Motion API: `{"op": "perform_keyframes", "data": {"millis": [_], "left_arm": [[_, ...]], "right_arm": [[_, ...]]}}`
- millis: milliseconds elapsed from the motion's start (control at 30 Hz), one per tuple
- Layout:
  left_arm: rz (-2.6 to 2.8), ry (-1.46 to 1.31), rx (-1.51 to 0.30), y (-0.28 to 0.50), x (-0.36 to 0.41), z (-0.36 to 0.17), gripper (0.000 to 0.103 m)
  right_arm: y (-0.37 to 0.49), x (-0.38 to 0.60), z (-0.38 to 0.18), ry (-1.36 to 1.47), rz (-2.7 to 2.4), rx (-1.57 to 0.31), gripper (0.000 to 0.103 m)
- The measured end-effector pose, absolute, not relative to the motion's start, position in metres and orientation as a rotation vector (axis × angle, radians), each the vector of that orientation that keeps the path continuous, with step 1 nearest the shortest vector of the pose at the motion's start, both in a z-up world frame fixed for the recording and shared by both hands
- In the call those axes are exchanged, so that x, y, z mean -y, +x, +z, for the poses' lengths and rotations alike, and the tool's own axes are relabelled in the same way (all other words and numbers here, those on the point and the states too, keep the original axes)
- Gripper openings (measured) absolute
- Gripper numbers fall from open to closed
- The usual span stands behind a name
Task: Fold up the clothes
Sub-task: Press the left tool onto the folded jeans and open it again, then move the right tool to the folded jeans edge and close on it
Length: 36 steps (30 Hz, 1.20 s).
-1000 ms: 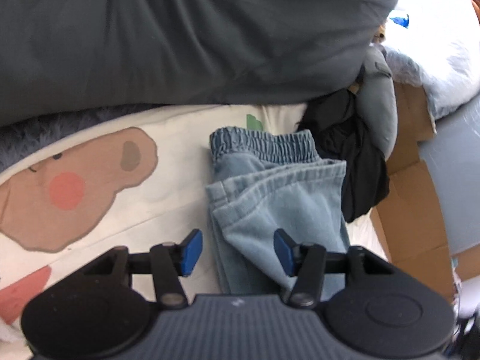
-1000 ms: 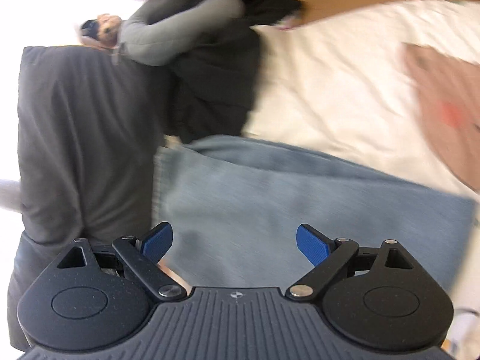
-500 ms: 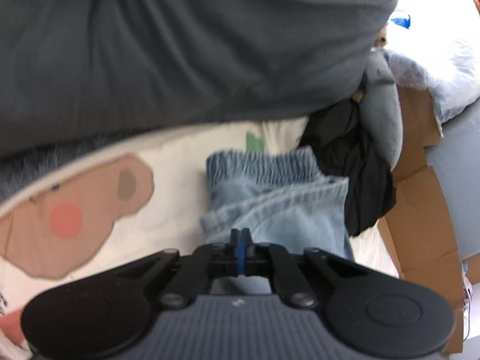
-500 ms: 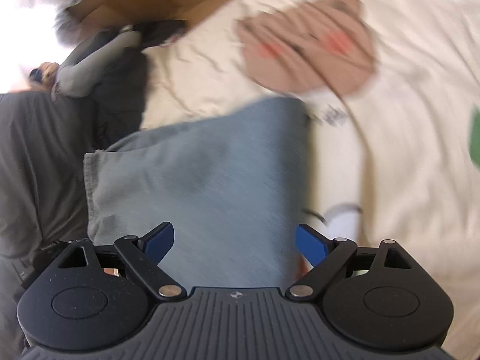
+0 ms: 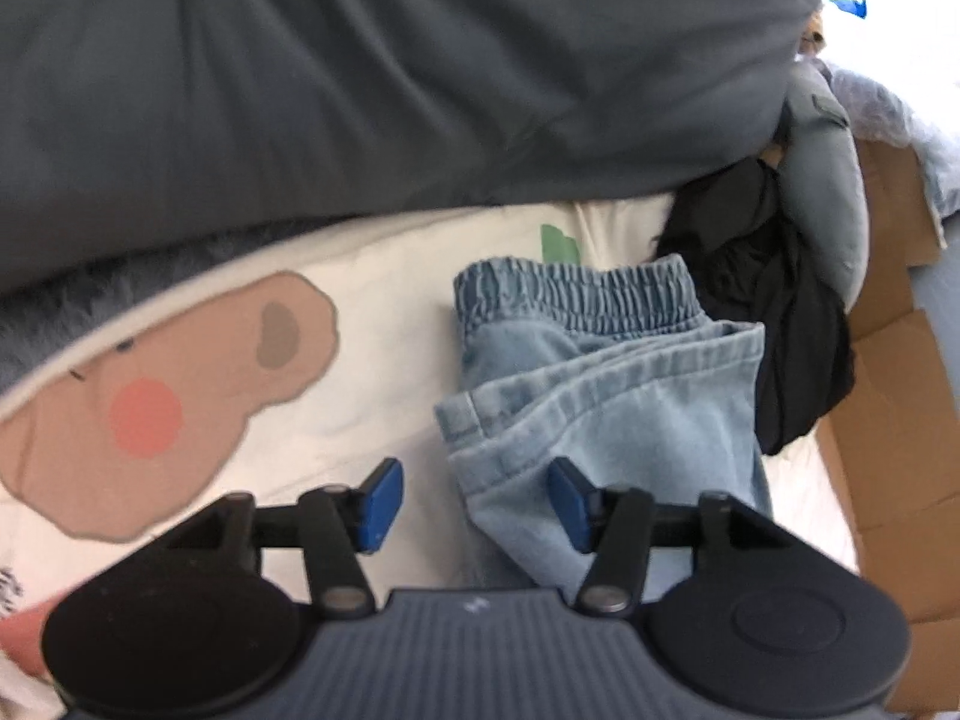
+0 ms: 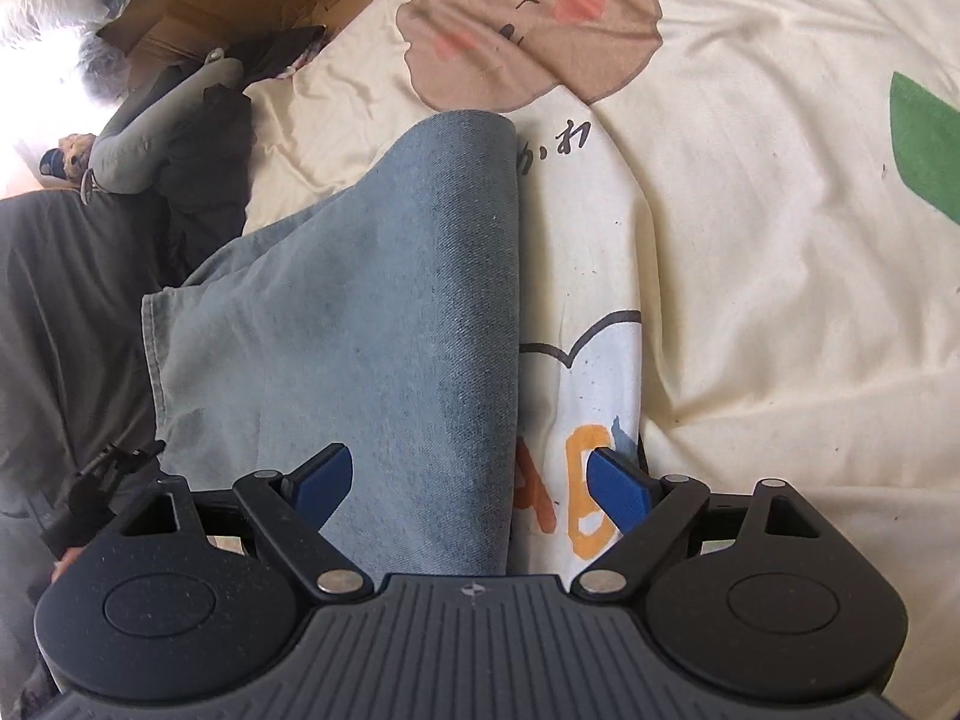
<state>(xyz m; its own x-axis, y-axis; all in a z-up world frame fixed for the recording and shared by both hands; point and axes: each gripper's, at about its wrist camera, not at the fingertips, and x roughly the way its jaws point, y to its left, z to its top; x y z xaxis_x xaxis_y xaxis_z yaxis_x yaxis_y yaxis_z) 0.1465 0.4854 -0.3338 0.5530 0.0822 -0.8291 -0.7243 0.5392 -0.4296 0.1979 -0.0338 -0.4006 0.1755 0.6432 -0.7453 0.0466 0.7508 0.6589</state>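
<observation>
My left claw (image 5: pixel 474 495) is spread and released over the hem corner of the light-blue pants (image 5: pixel 606 420), which lie folded on the bed (image 5: pixel 390 312) near its pillow-end edge. My right claw (image 6: pixel 468 483) is spread too, straddling their folded edge, likely to square it. The sheet shows orange "AB" lettering (image 6: pixel 576 498).

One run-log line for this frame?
left gripper: open | right gripper: open | folded light-blue denim trousers: released on cream printed bedsheet

Jeans (image 6: pixel 372 312) near end hidden under gripper body
</observation>
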Motion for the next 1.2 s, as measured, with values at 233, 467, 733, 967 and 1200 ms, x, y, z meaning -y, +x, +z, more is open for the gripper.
{"op": "perform_keyframes", "data": {"millis": [233, 467, 733, 967, 1200], "left_arm": [[0.53, -0.815, -0.832, 0.148, -0.485, -0.325, 0.019], [0.523, -0.762, -0.836, 0.15, -0.489, -0.321, 0.013], [0.539, -0.757, -0.891, 0.148, -0.491, -0.33, 0.029], [0.515, -0.743, -0.947, 0.142, -0.478, -0.321, 0.029], [0.456, -0.719, -0.975, 0.136, -0.449, -0.323, 0.029]], "right_arm": [[0.203, 0.033, -0.402, 0.659, 0.473, -1.317, 0.087], [0.202, 0.035, -0.409, 0.687, 0.475, -1.306, 0.079], [0.208, 0.04, -0.422, 0.781, 0.484, -1.268, 0.059], [0.214, 0.052, -0.447, 0.959, 0.564, -1.248, 0.047], [0.22, 0.058, -0.469, 1.032, 0.626, -1.308, 0.029]]}}
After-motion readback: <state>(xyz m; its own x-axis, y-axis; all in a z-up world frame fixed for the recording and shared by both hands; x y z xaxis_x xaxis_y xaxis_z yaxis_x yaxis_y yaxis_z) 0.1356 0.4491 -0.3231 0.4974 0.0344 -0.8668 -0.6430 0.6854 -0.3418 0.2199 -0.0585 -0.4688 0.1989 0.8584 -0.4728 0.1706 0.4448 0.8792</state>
